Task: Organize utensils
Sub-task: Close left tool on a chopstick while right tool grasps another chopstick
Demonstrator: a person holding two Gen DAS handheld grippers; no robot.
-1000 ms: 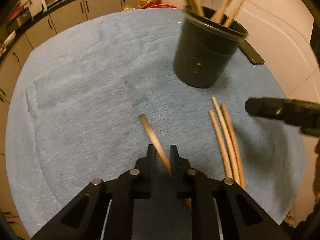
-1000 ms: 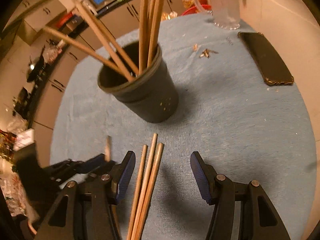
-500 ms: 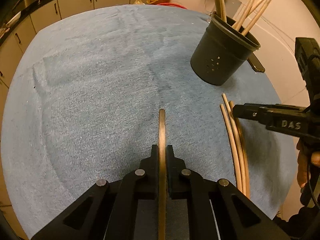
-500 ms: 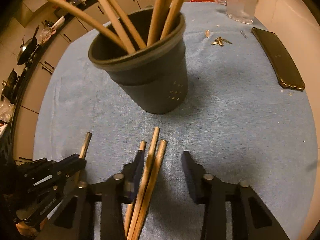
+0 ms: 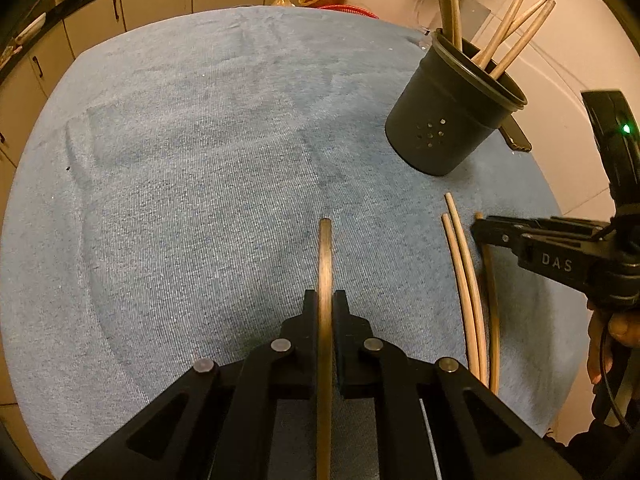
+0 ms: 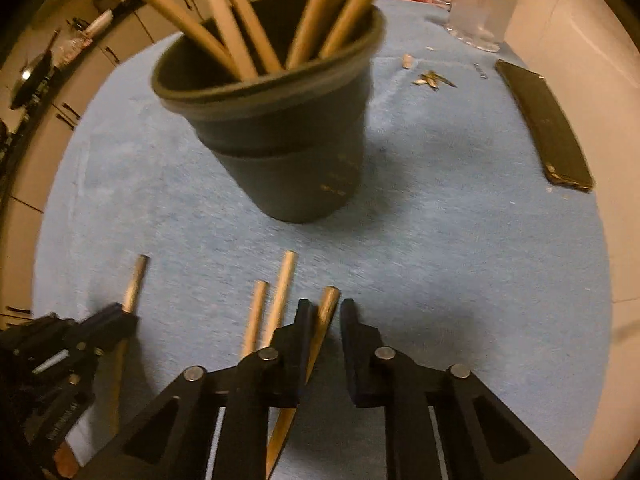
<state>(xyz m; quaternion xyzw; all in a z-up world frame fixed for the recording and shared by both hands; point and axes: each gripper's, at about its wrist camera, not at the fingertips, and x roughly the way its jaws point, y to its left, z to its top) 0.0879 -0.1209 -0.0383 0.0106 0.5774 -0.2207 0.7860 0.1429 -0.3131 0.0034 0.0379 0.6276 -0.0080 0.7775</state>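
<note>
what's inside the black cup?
Several wooden chopsticks stand in the black cup, leaning on its rim. Their lower ends and the cup's bottom are hidden by its wall.
</note>
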